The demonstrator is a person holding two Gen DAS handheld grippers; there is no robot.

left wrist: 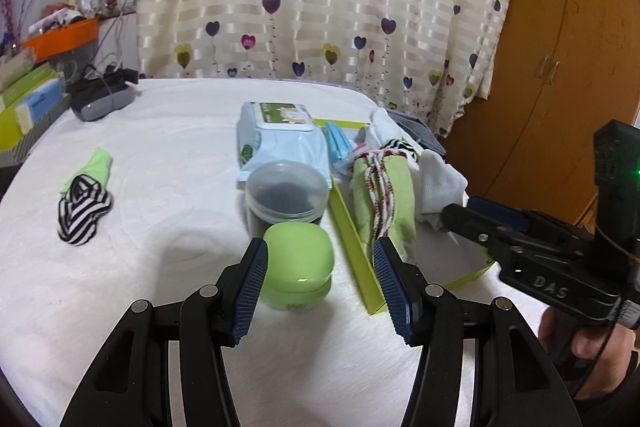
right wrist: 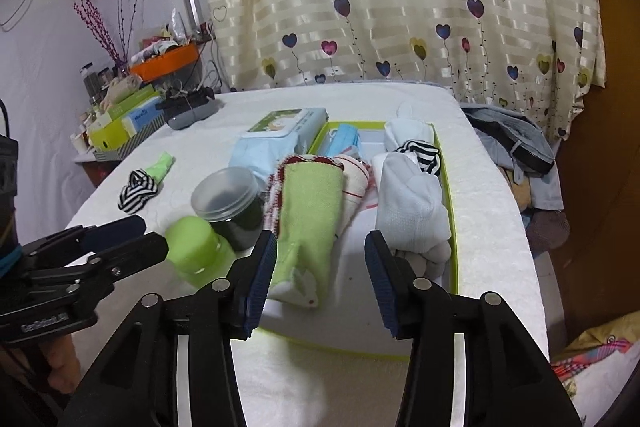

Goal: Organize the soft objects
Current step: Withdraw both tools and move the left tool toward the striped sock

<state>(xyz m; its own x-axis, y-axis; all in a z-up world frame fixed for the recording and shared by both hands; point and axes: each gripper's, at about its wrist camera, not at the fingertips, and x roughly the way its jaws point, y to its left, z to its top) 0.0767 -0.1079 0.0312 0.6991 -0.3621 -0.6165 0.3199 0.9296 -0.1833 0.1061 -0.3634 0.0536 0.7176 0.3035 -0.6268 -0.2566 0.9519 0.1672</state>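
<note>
In the left wrist view the left gripper fills the bottom centre, its jaws spread wide and grasping nothing; a green lidded jar stands on the white table between and just beyond the two blue pads. Behind the jar is a clear tub with a dark filling, and behind that a pack of wet wipes. Toward the left of that frame a striped and green sock lies alone on the table, well apart from the rest.

To the right of the jar sits a shallow green-edged box. In the right wrist view it holds a rolled green towel at centre, white socks to its right, a striped piece further back and a blue face mask at the far end.

The right gripper hangs at the bottom centre of its own view, above the near part of the box, jaws released with nothing between them; the towel's near end lies just beyond the left pad.

A curtain with hearts hangs behind the table.
</note>
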